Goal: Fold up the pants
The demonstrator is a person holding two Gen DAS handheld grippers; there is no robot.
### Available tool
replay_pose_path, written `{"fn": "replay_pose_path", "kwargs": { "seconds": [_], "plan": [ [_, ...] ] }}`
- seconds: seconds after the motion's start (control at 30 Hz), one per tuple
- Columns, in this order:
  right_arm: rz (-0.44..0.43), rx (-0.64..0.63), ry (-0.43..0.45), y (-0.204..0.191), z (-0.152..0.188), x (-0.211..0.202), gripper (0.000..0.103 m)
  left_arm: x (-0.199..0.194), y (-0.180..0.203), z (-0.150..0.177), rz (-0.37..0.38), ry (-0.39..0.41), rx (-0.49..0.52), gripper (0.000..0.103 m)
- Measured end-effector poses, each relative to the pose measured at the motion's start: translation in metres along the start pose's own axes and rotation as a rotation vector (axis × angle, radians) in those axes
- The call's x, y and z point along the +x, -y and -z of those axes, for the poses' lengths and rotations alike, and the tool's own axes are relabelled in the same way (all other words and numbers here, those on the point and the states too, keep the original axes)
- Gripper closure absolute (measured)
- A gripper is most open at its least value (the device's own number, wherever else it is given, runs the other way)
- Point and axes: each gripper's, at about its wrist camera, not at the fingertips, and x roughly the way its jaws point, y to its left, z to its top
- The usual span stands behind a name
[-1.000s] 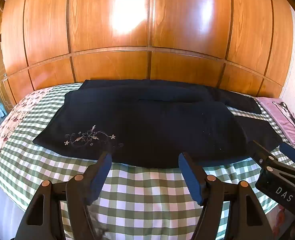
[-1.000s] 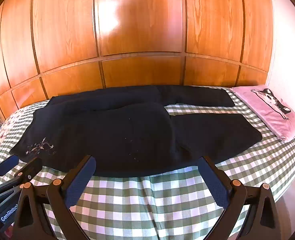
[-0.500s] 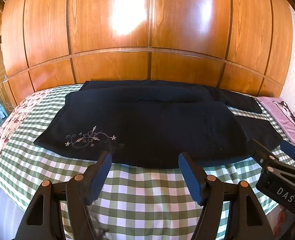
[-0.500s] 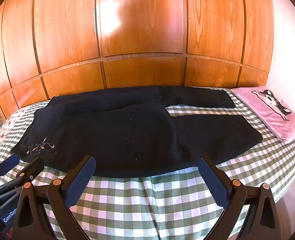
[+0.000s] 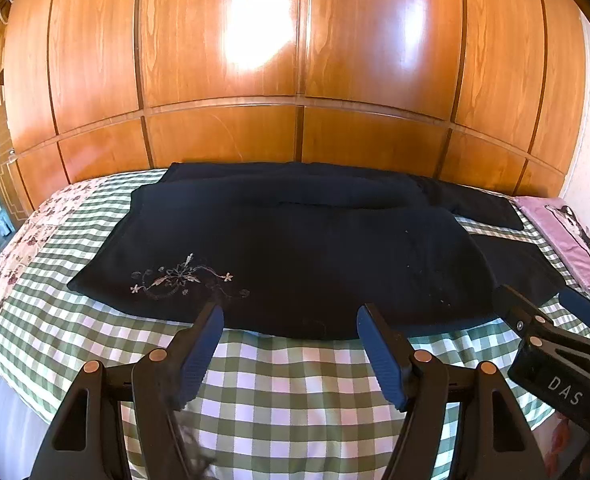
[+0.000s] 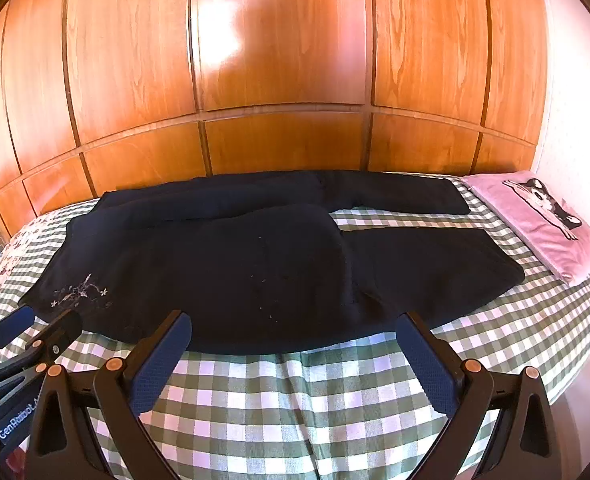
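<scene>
Both tools released, short of the pants' near hem.

The dark navy cloth pants lie lengthwise along the green-checked bed, their long axis crosswise to both tools. The left tool faces the embroidered end, the right tool the end toward the pink pillow; each hangs spread wide, holding nothing.

Both views a touch lower on the pants — left tongs, right tongs.
</scene>
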Motion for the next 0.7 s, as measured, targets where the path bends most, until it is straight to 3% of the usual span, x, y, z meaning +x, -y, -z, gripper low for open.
{"fn": "replay_pose_path", "kwargs": {
  "seconds": [0.7],
  "plan": [
    [0.012, 0.004, 0.006, 0.0039, -0.0023, 0.0005, 0.000, -0.0008, 0.0007, -0.0004, 0.014, -0.002, 0.005, 0.032]
  ]
}}
